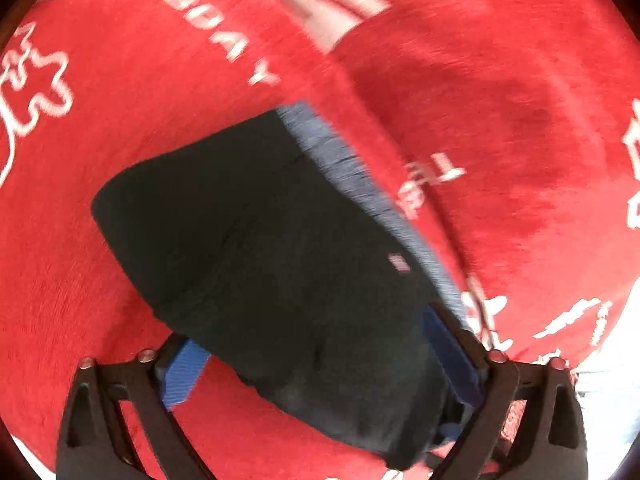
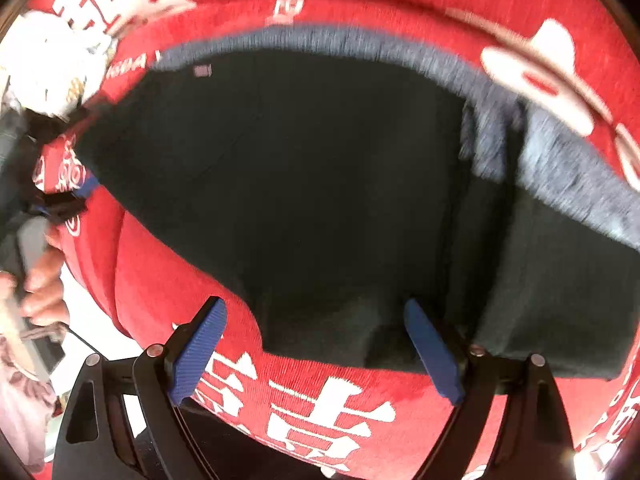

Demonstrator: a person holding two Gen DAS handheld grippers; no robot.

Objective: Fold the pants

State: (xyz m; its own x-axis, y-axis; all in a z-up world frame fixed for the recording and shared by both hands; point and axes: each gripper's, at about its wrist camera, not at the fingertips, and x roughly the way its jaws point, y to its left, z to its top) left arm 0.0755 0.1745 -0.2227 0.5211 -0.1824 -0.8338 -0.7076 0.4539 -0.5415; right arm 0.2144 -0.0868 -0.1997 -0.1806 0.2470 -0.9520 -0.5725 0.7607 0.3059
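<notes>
Red blanket [image 1: 120, 160] bears dark pants [image 1: 248, 240]; both tongs [image 1: 320, 372] [image 2: 316, 344] gape, gripping nothing.

Red plush blanket [image 1: 500, 80] (white lettering and motifs), rumpled, filling both views
</notes>
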